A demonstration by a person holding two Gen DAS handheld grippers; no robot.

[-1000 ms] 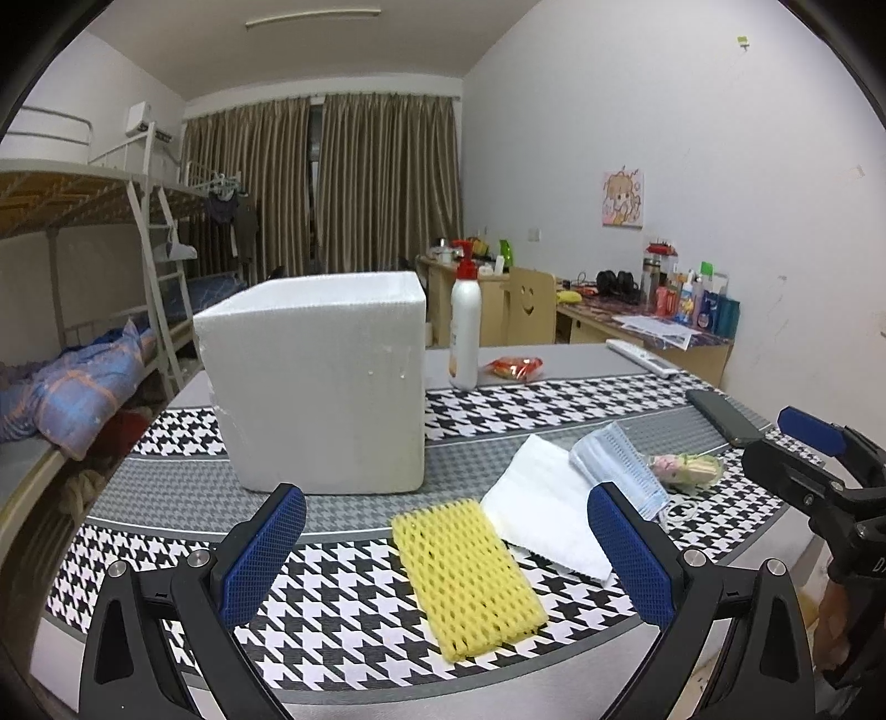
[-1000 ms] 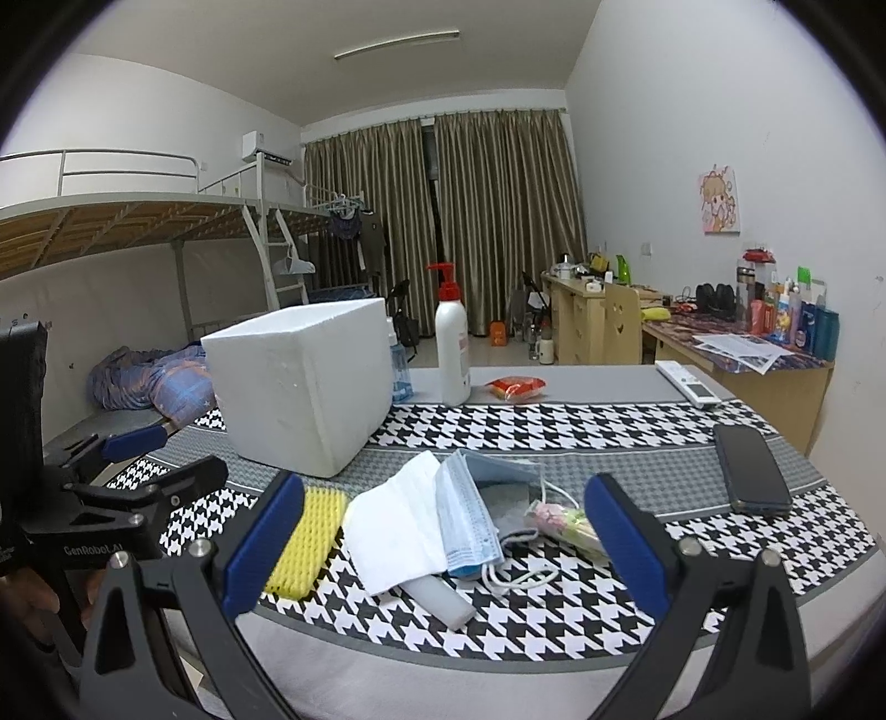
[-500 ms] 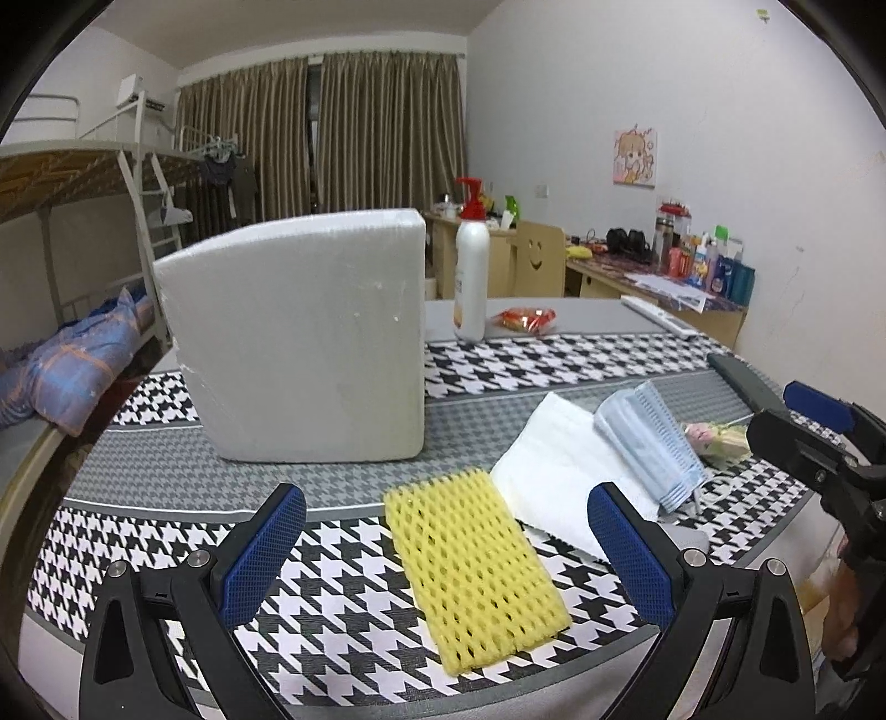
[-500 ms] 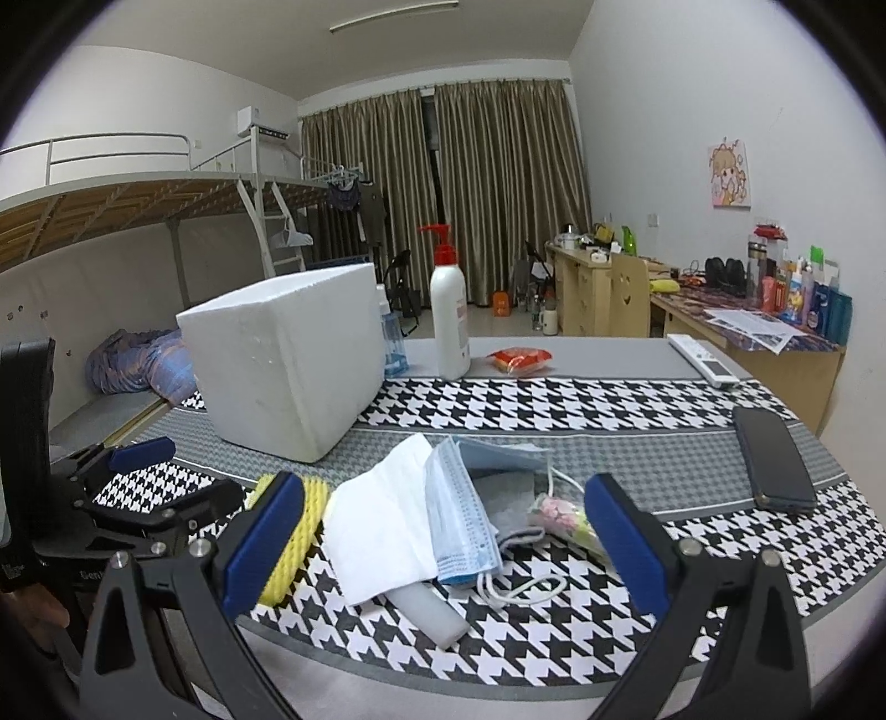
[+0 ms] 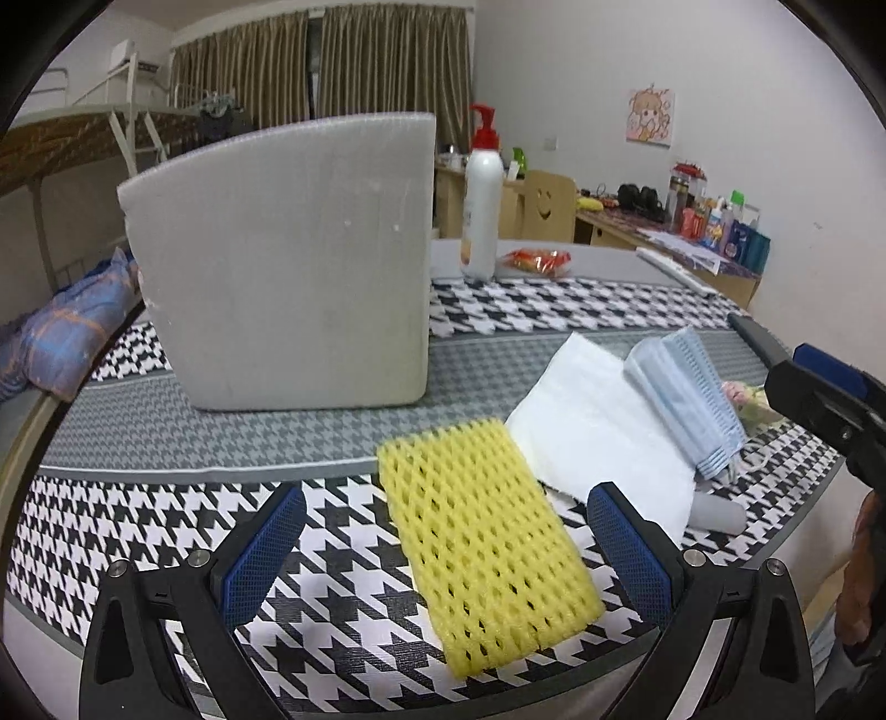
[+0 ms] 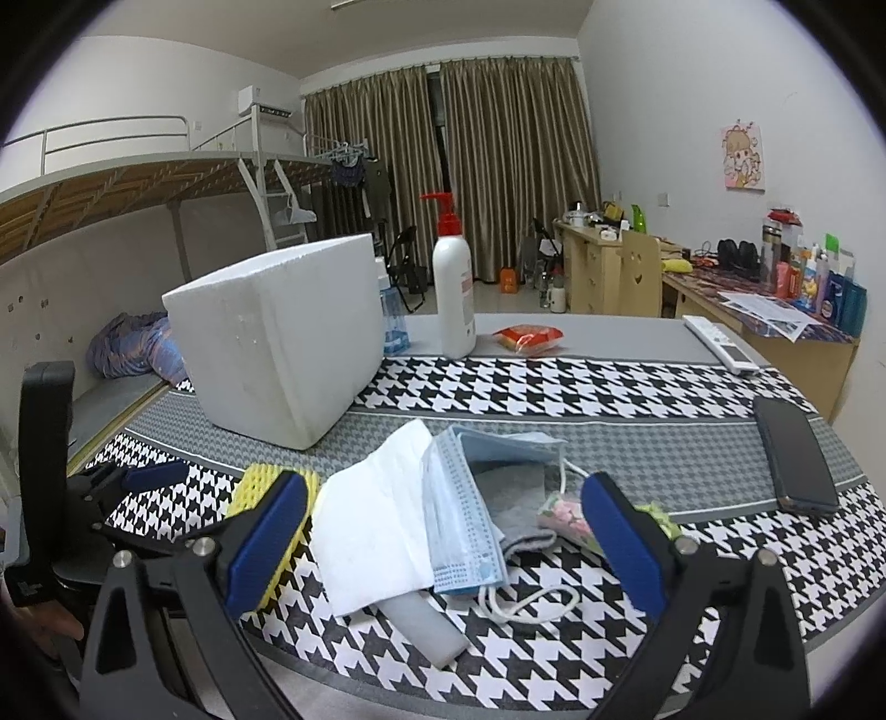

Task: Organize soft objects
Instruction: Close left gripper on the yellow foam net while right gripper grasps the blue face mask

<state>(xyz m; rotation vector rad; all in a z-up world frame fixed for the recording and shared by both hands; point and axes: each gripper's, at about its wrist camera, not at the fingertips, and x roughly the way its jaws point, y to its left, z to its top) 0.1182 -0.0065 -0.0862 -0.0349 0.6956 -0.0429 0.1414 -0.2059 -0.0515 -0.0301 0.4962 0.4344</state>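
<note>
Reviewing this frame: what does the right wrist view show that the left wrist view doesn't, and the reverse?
Only the right wrist view shows the black smartphone flat on the table and the grey sock under the mask. Only the left wrist view shows the yellow foam net sleeve whole, between the open left gripper. Both show the white foam box, white tissue, blue pleated face mask and the open right gripper.

Lighting's pretty flat and dim-ish indoor stuff coming from overhead, with a ceiling strip light (image 6: pixel 362 3) just peeking in at the top of the right wrist view, so shadows on the table are soft and there's no real glare. Heavy fisheye bend and black vignette in the corners of both views. The left wrist view looks softer, with the yellow foam net (image 5: pixel 484 540) between its fingers a bit smeared.
</note>
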